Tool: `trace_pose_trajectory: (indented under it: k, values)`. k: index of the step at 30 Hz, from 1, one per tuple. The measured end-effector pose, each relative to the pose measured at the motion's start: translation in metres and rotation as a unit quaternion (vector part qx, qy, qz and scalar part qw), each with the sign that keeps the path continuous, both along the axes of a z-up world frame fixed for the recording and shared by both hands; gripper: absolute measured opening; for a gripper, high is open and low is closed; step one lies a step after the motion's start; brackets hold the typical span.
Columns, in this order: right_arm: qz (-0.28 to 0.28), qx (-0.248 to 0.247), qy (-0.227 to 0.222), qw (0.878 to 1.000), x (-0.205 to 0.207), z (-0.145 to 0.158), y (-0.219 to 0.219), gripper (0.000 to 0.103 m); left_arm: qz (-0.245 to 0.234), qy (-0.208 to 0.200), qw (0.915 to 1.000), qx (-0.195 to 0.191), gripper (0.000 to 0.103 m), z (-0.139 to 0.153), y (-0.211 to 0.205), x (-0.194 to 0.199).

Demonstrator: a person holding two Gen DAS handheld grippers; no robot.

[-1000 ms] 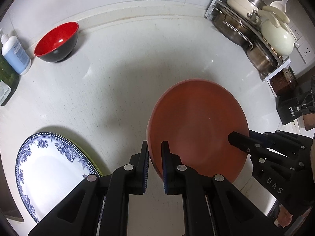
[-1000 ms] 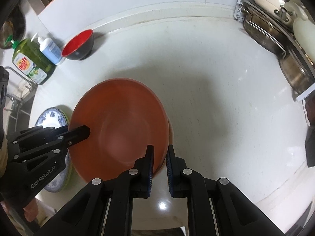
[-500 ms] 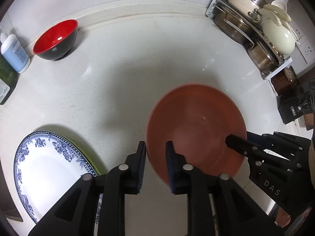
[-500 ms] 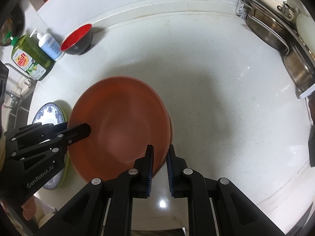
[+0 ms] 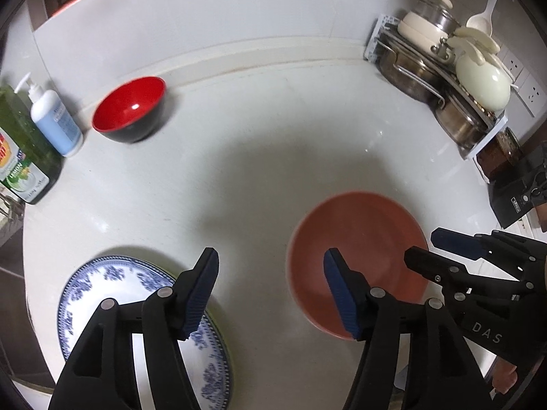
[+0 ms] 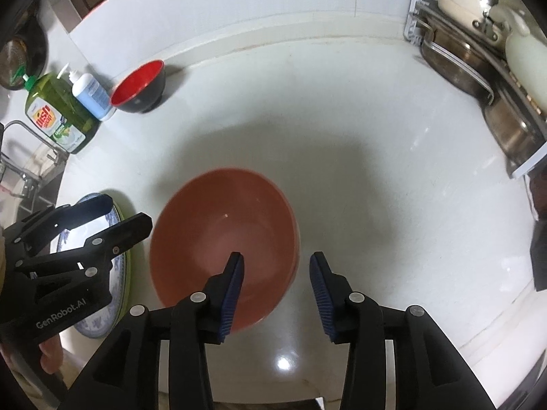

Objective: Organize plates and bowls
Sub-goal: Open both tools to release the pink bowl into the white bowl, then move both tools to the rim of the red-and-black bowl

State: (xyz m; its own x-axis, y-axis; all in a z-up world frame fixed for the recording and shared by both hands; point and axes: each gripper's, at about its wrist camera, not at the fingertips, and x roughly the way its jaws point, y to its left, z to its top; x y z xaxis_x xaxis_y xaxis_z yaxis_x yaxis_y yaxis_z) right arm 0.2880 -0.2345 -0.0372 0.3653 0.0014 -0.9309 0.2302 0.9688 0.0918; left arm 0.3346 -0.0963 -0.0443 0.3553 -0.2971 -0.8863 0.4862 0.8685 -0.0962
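Both tongs off the orange bowl (image 6: 222, 239) now versus a second ago, when each pinched its rim; jaws have just been opening on both. Left tongs (image 5: 270, 287) stand wide, nothing between the pads, right pad over the bowl's near-left rim but apparently clear of it. Right tongs (image 6: 277, 290) part-open, left pad over the bowl's inside, right pad outside the rim, no grip visible. Bowl sits flat on the white table (image 6: 376, 171), just right of the blue-patterned plate (image 5: 112, 294), well apart from the red-and-black bowl (image 5: 131, 109) near the back wall beside the soap bottles (image 5: 37, 136). Step in hand: release after placing the orange bowl, looks finished. Next probably calls for lifting clear, then reaching for the red-and-black bowl or the plate; wide jaws and a rim-aligned approach needed. Slight motion blur, contact hard to confirm.
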Motion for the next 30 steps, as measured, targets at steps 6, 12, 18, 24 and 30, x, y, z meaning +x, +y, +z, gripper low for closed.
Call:
trace_pose_trajectory:
  k: [6,12,18,24,30]
  values:
    - [0.010,-0.004,-0.020,1.000,0.005,0.015,0.012,0.041,0.018,-0.023,0.9996,-0.006,0.072,0.013,0.020,0.008]
    - [0.018,-0.004,-0.056,0.998,0.015,0.032,0.025,0.041,0.054,-0.055,0.9970,-0.010,0.083,0.027,0.048,0.021]
    - [0.029,-0.007,-0.086,0.996,0.034,0.044,0.044,0.041,0.072,-0.087,0.9936,-0.003,0.088,0.042,0.075,0.036]
    - [0.051,-0.006,-0.107,0.993,0.064,0.055,0.066,0.041,0.091,-0.102,0.9905,0.011,0.089,0.050,0.101,0.059]
    - [0.071,-0.005,-0.112,0.991,0.096,0.059,0.087,0.049,0.109,-0.114,0.9870,0.031,0.089,0.053,0.125,0.084]
